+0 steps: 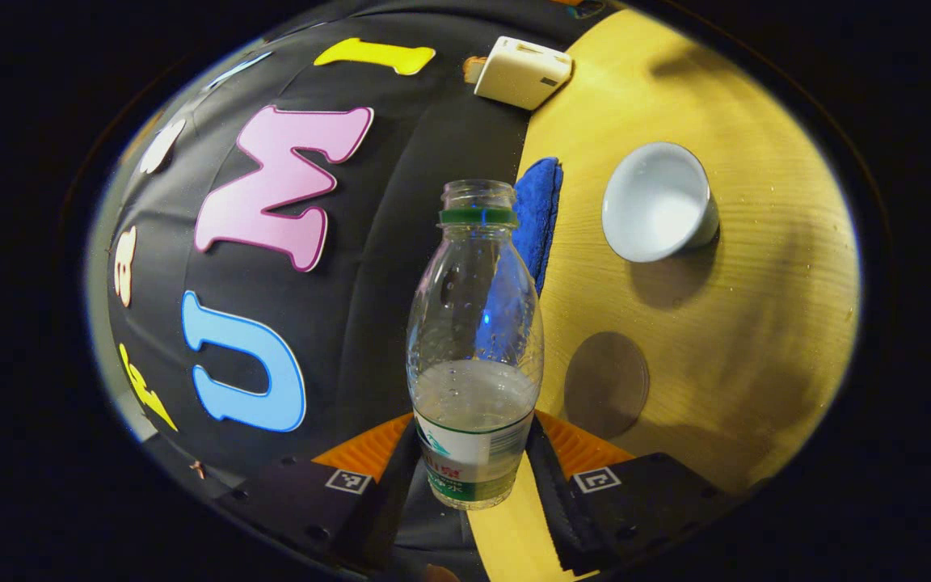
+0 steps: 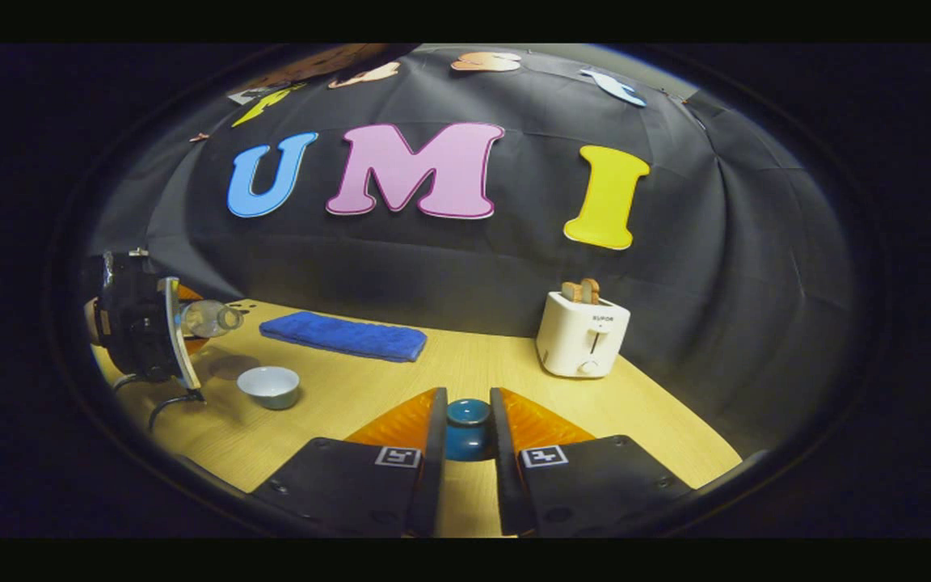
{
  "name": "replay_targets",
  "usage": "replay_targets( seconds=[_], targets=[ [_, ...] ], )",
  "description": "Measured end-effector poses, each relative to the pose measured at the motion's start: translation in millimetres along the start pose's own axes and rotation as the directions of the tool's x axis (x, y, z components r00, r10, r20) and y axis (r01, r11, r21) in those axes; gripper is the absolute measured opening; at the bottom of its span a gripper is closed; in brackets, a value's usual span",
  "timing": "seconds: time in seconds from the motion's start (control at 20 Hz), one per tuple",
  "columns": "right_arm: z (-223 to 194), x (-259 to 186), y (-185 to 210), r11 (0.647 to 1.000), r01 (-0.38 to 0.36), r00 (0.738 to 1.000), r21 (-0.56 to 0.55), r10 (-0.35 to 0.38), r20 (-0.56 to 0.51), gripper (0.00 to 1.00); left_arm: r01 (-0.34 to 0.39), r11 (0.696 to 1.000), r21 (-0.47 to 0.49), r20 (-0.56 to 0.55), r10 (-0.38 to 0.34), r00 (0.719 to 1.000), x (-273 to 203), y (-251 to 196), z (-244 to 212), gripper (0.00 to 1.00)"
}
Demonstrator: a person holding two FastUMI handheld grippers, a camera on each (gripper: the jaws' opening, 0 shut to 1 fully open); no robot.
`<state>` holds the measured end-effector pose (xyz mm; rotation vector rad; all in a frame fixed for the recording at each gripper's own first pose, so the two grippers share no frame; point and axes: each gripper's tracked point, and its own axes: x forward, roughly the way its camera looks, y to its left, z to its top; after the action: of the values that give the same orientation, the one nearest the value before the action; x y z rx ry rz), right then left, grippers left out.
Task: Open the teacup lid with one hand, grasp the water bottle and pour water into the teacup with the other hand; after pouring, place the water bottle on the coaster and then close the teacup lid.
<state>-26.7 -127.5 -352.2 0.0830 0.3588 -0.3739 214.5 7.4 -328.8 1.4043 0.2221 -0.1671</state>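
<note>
Left gripper is clamped on the clear, uncapped plastic water bottle, tipped sideways near the open white ceramic teacup. Right gripper is closed on the blue lid. Spillage is likely if the mouth is misaligned.

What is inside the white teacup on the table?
The teacup is open, with its lid off. Its white inside looks pale and glossy; whether water lies in it cannot be told. The bottle is about a third full.
</note>
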Motion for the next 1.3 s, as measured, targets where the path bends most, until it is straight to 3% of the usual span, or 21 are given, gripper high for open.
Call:
replay_targets(
  seconds=[0.1,0.15,0.2,0.25,0.45,0.5,0.55,0.75,0.8,1.2,1.25,1.3],
  targets=[
    [-0.8,-1.1,-0.2,1.000,-0.001,1.000,-0.007,0.001,-0.001,0.30,-0.009,0.999,0.043,-0.004,0.009,1.000,1.6,2.2,-1.3,0.75],
    [-0.9,-1.4,0.2,1.000,-0.002,1.000,-0.006,0.002,-0.001,0.35,-0.018,0.997,0.072,-0.002,0.019,1.000,4.4,2.2,-0.5,0.75],
    [-0.8,-1.2,0.8,1.000,-0.002,1.000,-0.004,0.002,0.001,0.30,-0.027,0.995,0.100,-0.003,0.027,1.000,7.9,3.9,-1.3,0.75],
    [-1.0,-0.5,1.7,1.000,-0.002,1.000,-0.001,0.002,0.001,0.35,-0.032,0.992,0.123,-0.003,0.033,0.999,9.9,4.1,-2.7,0.75],
    [-3.2,-2.5,3.3,1.000,-0.001,1.000,0.003,0.001,0.000,0.35,-0.052,0.980,0.193,0.009,0.051,0.999,8.8,8.3,-5.5,0.75],
    [-4.1,-3.0,3.3,1.000,-0.001,1.000,0.003,0.001,-0.001,0.30,-0.059,0.976,0.208,0.011,0.057,0.998,9.5,8.7,-5.7,0.75],
    [-5.1,-3.8,3.8,1.000,0.000,1.000,0.003,0.000,-0.002,0.35,-0.064,0.973,0.221,0.016,0.062,0.998,9.8,9.9,-6.4,0.75],
    [-6.9,-6.8,2.3,1.000,0.003,1.000,-0.004,-0.003,-0.005,0.35,-0.090,0.959,0.269,0.039,0.082,0.996,11.7,12.6,-5.5,0.75],
    [-7.4,-6.6,2.4,1.000,0.003,1.000,-0.005,-0.003,-0.006,0.30,-0.094,0.956,0.278,0.043,0.086,0.995,10.6,13.4,-5.9,0.75],
    [-6.5,-6.7,1.0,1.000,0.015,1.000,-0.001,-0.015,-0.004,0.30,-0.125,0.933,0.337,0.065,0.109,0.992,13.0,15.4,-3.2,0.75],
    [-6.7,-6.9,0.8,1.000,0.016,1.000,-0.003,-0.016,-0.003,0.25,-0.127,0.931,0.343,0.068,0.110,0.992,14.5,15.1,-2.4,0.75],
    [-6.2,-7.2,0.7,1.000,0.016,1.000,-0.002,-0.016,-0.003,0.35,-0.129,0.928,0.350,0.070,0.111,0.991,16.1,17.2,-1.8,0.75]
  ],
)
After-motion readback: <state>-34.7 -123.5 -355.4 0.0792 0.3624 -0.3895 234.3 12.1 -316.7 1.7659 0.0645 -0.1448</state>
